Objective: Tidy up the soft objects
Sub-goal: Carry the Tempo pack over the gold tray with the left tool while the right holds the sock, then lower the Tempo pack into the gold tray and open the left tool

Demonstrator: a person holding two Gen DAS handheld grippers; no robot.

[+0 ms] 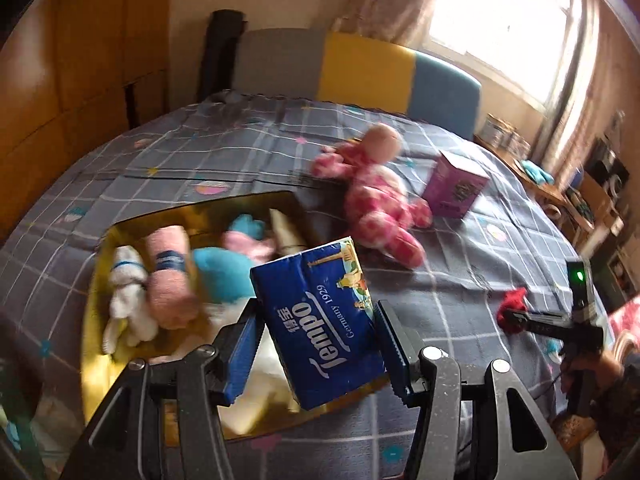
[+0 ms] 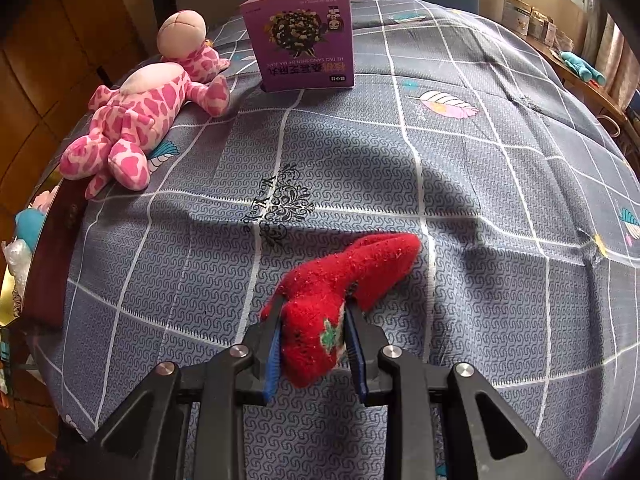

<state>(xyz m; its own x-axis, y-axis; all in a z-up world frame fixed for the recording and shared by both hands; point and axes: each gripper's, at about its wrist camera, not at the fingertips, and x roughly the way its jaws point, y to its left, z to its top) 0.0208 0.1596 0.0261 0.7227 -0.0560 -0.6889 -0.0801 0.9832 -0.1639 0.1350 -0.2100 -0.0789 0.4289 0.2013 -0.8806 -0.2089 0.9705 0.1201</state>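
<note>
My left gripper (image 1: 316, 344) is shut on a blue Tempo tissue pack (image 1: 320, 320), held tilted above the near right corner of a gold box (image 1: 94, 280). In the box lie a white plush, a pink rolled towel (image 1: 168, 280), a blue plush and other soft items. My right gripper (image 2: 312, 344) is shut on a red sock (image 2: 344, 292), whose far end rests on the bedspread; the left wrist view shows it too, as the right gripper (image 1: 516, 316) at the right. A pink spotted plush toy (image 1: 380, 196) (image 2: 132, 116) lies on the bed beyond.
A purple carton (image 1: 454, 188) (image 2: 304, 40) stands upright on the grey checked bedspread (image 2: 480, 200) near the plush. A grey, yellow and blue headboard (image 1: 360, 68) is at the far end. Wooden cupboards stand on the left, cluttered shelves on the right under a bright window.
</note>
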